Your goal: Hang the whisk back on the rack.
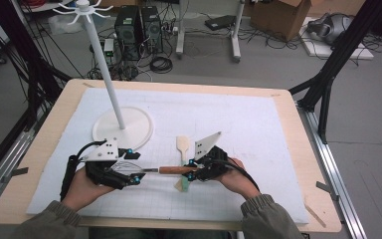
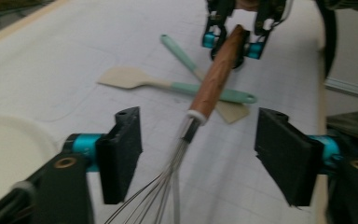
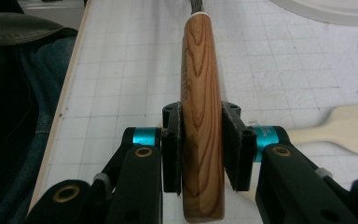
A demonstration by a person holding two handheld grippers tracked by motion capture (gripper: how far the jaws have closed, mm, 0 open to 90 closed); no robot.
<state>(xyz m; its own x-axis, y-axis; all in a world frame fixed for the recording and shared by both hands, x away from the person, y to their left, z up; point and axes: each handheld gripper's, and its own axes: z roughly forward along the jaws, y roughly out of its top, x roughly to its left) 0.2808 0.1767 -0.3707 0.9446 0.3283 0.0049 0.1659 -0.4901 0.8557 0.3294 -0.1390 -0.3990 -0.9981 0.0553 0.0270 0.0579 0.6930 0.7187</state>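
We are holding the whisk [image 3: 201, 116] by its wooden handle, with the right hand-held gripper [image 3: 200, 149] clamped on that handle, the pads pressing on both sides. The whisk is hanging level just above the table [image 1: 45, 149], near the round white stand base [image 1: 139, 130], crossing over two spatulas [image 2: 135, 78]. Our left hand-held gripper [image 2: 198, 154] is standing apart around the whisk's wire loops, its pads not touching them.
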